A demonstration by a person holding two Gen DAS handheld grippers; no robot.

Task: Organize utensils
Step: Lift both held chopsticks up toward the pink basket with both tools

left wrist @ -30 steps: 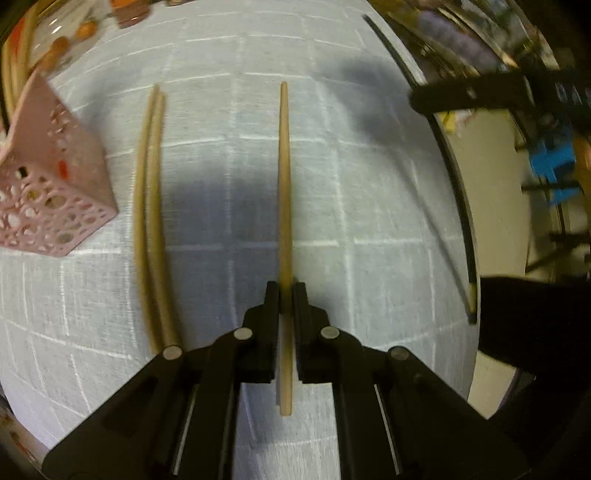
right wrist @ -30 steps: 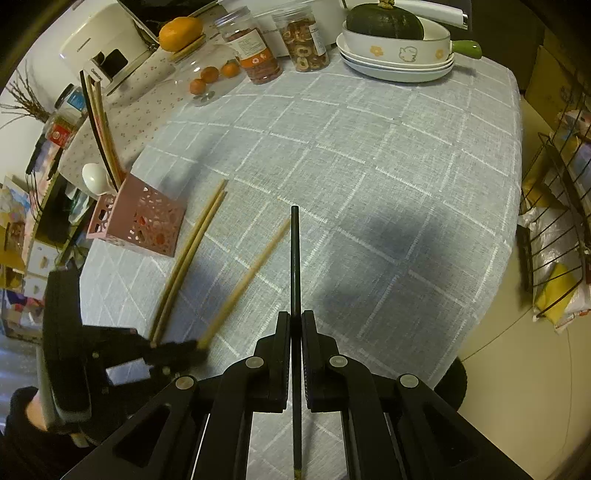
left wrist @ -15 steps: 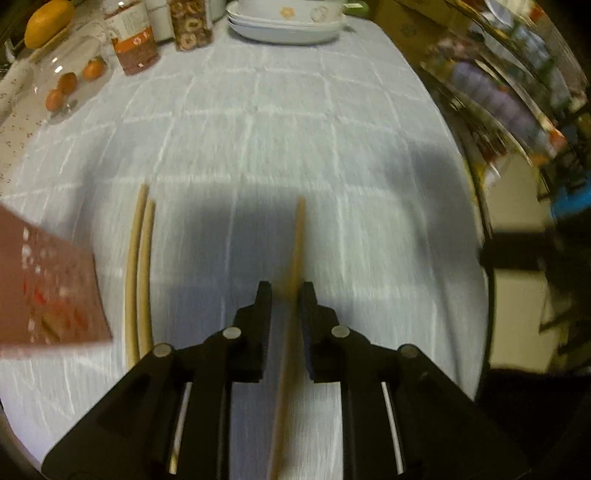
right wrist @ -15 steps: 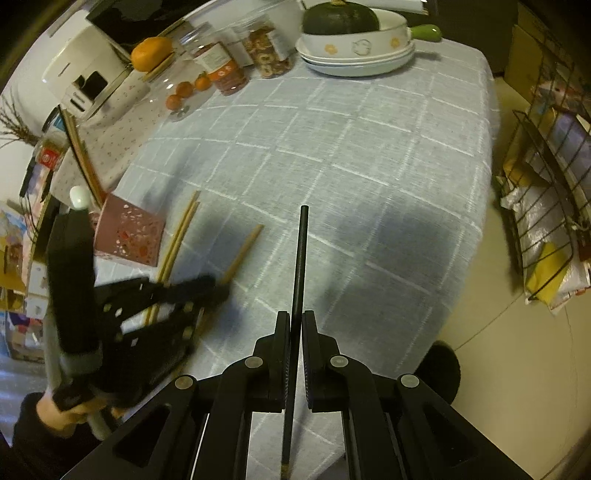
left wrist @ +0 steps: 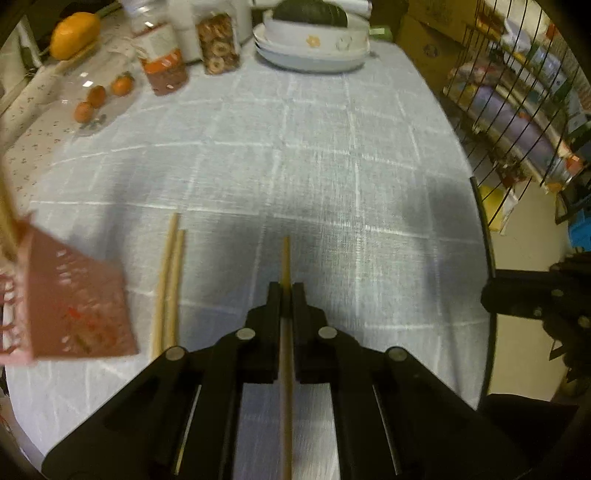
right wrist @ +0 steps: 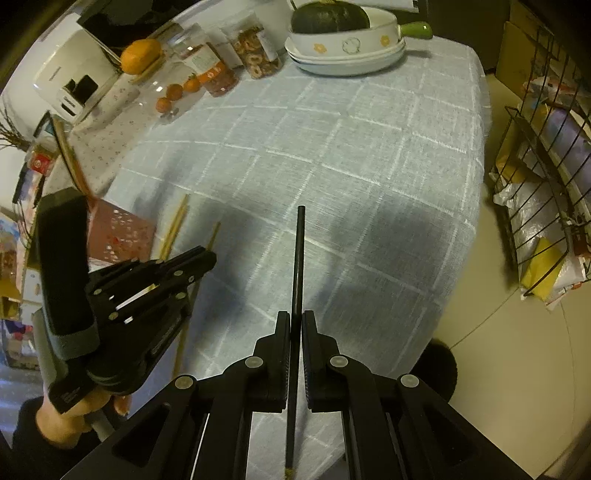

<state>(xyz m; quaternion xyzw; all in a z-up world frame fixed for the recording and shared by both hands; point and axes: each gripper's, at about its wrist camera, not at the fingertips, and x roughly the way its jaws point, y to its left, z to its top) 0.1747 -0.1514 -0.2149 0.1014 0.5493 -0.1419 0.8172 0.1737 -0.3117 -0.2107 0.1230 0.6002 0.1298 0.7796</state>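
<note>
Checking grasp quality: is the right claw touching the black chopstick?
Touching. The right wrist view shows the right claw shut on the black chopstick, both pads pressing its sides, no gap.

1. This is a home kitchen or dining corner, dimly lit.
2. The counter (right wrist: 369, 155) wears a grey checked cloth, a household covering.
3. At its far end a dark green squash (right wrist: 328, 16) sits in a flowered white dish (right wrist: 347, 48) with a green handle.
4. Beside the dish stand clear food jars (right wrist: 255, 51), one filled with ring-shaped snacks, along with small orange fruits (right wrist: 173, 92) and a larger orange fruit (right wrist: 140, 55).
5. A white kitchen appliance (right wrist: 70, 85) stands at the far left.
6. A pink perforated utensil holder (left wrist: 70, 299) and wooden chopsticks (left wrist: 168, 288) lie on the cloth.
7. A wire rack (right wrist: 543, 192) to the right holds bagged household goods above a pale floor.
</note>
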